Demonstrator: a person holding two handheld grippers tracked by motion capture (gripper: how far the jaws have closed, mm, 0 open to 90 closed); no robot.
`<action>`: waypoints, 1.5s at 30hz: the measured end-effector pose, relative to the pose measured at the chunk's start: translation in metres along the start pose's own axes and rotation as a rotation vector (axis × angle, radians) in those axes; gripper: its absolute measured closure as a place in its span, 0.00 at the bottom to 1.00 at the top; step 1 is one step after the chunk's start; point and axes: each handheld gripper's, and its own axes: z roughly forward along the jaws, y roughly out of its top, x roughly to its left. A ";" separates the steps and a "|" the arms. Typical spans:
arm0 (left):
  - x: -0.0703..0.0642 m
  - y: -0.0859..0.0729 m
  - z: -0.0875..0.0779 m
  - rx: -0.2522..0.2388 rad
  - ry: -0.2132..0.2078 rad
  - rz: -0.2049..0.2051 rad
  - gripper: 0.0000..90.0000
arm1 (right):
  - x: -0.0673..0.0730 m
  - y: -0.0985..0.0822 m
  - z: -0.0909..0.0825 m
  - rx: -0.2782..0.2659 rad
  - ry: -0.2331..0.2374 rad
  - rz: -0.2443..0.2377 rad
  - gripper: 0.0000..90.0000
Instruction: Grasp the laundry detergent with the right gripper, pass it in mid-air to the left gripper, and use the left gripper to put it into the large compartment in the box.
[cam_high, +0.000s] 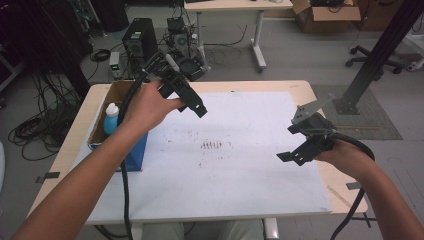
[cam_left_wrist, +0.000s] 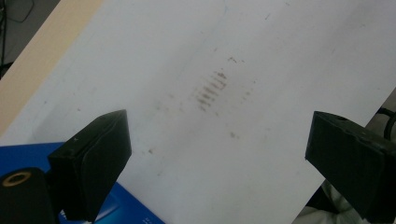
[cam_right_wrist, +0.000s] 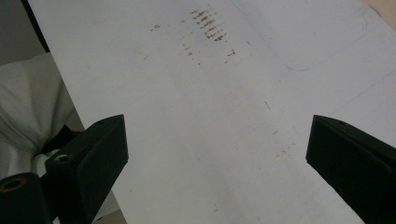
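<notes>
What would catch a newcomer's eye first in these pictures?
Two black grippers held up over a white sheet on the table: the left gripper near the far left, the right gripper toward the right edge, both with jaws wide apart and holding nothing. Next come the brown smudges at the sheet's middle, then the blue box at the left edge with a bottle standing in it.

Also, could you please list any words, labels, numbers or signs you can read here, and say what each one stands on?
None can be read.
Blue box: small white print near its lower edge, too small and blurred to read.
White sheet: brown smudged marks, stains and not letters.
Bottle in the cardboard box: no readable label.
</notes>
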 end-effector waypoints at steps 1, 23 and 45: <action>-0.001 0.002 0.002 0.003 -0.001 0.007 0.08 | 0.000 0.000 0.001 0.001 0.001 0.000 0.06; -0.010 0.031 0.038 0.040 -0.064 0.172 0.08 | 0.000 0.003 0.005 0.015 0.003 0.008 0.06; 0.000 0.034 0.051 0.048 -0.080 0.233 0.08 | 0.001 0.010 0.014 0.033 0.021 0.002 0.06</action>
